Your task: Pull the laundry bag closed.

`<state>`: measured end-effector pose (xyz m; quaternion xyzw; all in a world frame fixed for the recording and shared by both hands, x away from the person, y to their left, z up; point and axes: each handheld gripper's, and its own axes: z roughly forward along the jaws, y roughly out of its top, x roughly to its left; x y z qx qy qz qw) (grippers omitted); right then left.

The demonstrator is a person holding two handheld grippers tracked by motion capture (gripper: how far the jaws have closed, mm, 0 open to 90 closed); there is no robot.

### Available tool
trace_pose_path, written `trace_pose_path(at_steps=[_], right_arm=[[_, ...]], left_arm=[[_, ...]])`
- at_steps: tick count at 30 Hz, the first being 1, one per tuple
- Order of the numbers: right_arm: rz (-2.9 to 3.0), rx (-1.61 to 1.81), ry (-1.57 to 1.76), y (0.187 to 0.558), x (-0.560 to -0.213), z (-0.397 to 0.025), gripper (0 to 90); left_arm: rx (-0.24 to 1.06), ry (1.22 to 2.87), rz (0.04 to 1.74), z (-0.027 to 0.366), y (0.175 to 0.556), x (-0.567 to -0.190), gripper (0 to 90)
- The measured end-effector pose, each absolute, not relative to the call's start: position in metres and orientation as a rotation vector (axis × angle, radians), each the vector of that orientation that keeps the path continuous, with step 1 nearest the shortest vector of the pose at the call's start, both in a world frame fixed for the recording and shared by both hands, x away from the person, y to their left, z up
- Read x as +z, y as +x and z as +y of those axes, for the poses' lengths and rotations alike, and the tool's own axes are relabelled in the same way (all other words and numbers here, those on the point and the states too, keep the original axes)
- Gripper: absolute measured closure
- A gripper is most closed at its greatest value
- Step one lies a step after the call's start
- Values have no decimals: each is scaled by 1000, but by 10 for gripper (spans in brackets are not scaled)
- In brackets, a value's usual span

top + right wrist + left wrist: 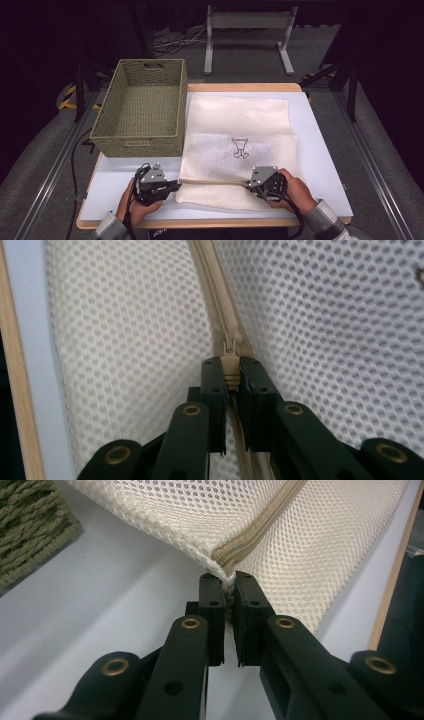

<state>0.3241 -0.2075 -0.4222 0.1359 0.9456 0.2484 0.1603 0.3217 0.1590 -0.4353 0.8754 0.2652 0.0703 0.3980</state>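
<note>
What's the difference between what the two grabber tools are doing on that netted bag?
The left gripper pinches the corner of the mesh bag where the zipper ends, while the right gripper clamps the zipper pull partway along it. The left gripper sits at the bag's edge over bare table; the right gripper sits on top of the bag. Both are shut and work the same zipper line.

A: Surface (320, 150): pale top with a light wood edge along the near and far sides.

B: Lying directly on it?

A: Woven green basket (142, 107), far left, overhanging the left edge. Just beside it on the right, a cream mesh bag (240, 145) lies flat, its zipper running across near the front. Bag appears to touch the basket's right wall.

B: Near left corner?

A: Bare.
</note>
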Motion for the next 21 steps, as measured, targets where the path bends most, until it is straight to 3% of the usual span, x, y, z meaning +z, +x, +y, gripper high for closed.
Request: trace_pose_path(at_steps=[21], right_arm=[[2655, 648, 537, 314, -420, -261, 821]], left_arm=[[168, 2272, 659, 157, 325, -441, 844]])
